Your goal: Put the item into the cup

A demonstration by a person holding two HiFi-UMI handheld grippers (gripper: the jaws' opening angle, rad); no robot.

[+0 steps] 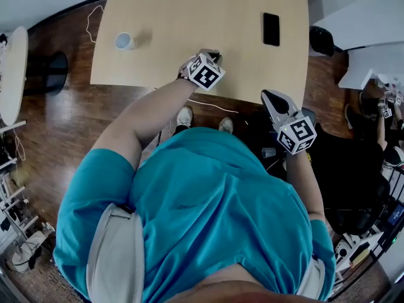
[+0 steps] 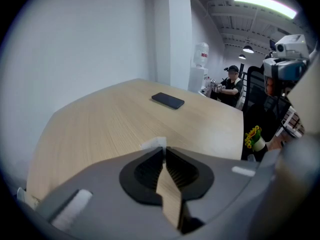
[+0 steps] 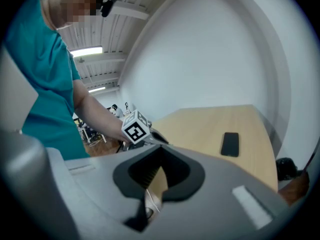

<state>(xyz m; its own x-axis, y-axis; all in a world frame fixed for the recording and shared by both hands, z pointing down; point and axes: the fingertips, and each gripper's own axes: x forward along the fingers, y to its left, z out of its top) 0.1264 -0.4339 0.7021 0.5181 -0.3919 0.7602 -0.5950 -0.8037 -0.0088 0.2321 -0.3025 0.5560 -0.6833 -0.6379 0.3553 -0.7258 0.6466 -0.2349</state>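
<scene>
Head view: cup [image 1: 124,41] sits well left of the left claw [image 1: 213,55] on the bench [image 1: 189,11], so carry level and release only over the rim, left arm outstretched, right claw [image 1: 273,97] off the edge; left gripper view: tips pinching a small white item [image 2: 154,144]; right gripper view: pressed together, empty.

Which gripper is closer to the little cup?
Left. The left gripper, shut on a small white item, is over the table right of the cup; the right gripper is farther right, at the table's near edge.
</scene>
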